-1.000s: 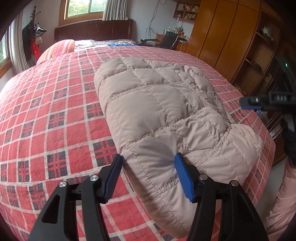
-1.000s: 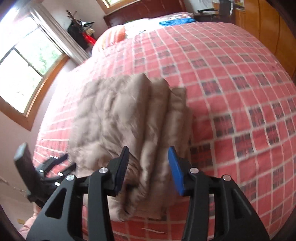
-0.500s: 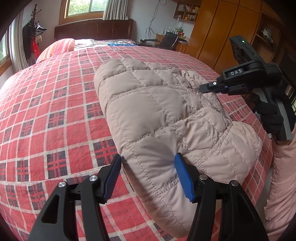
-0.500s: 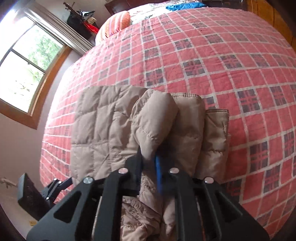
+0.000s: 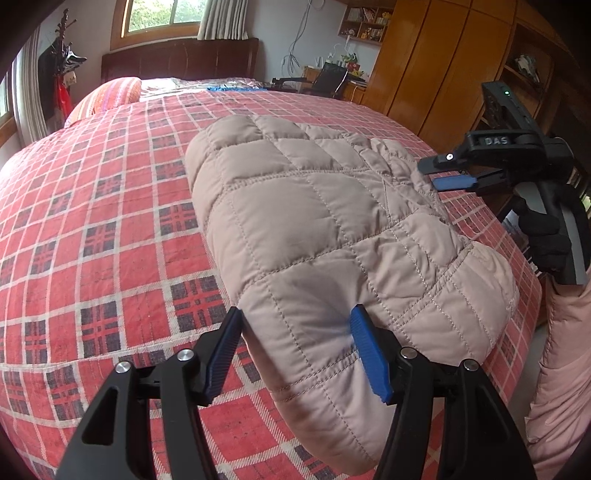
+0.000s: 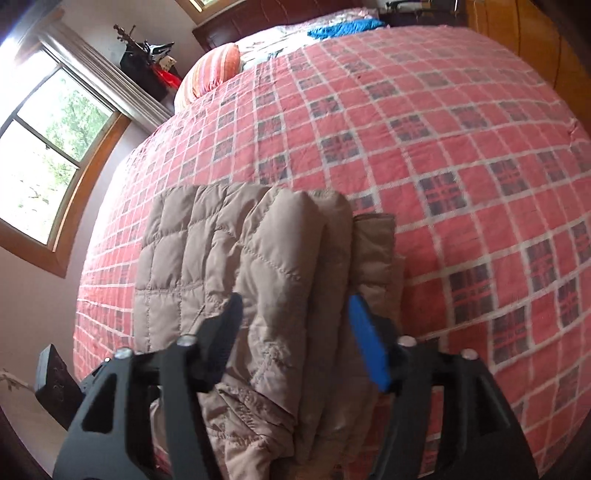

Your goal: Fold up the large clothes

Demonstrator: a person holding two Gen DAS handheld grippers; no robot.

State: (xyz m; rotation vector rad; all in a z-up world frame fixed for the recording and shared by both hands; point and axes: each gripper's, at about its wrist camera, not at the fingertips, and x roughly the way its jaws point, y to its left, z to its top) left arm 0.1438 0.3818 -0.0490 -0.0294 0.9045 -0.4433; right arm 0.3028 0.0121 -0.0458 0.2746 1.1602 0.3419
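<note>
Two grippers: both have their fingers apart, neither holding anything.
Change, right gripper (image 6: 293, 338): half a second ago its fingers were pinched together on a puffy fold of the jacket; now they stand wide, straddling that fold without clamping it.
Change, left gripper (image 5: 295, 349): same place as before, fingers spread over the near end of the jacket.
Meaning for the task: the right side has let go, so this fold is probably laid down and the bundle is holding its shape by itself.
Jacket (image 5: 332, 236): a beige quilted down jacket, folded into a thick oblong, lying near the foot edge of the bed; from the right wrist view, several layers are stacked at its far side.
Surface: a bed (image 5: 110, 229) under a red plaid quilt, soft and slightly rumpled.
Room: dark wooden headboard (image 5: 181, 62), striped pillow (image 6: 214, 72), something blue on the bed near the headboard, perhaps clothing (image 6: 343, 27), a window (image 6: 48, 147) with trees outside, wooden wardrobes (image 5: 436, 70).
Person: a black-gloved hand (image 5: 543, 236) grips the right handle, beside a pink sleeve.
</note>
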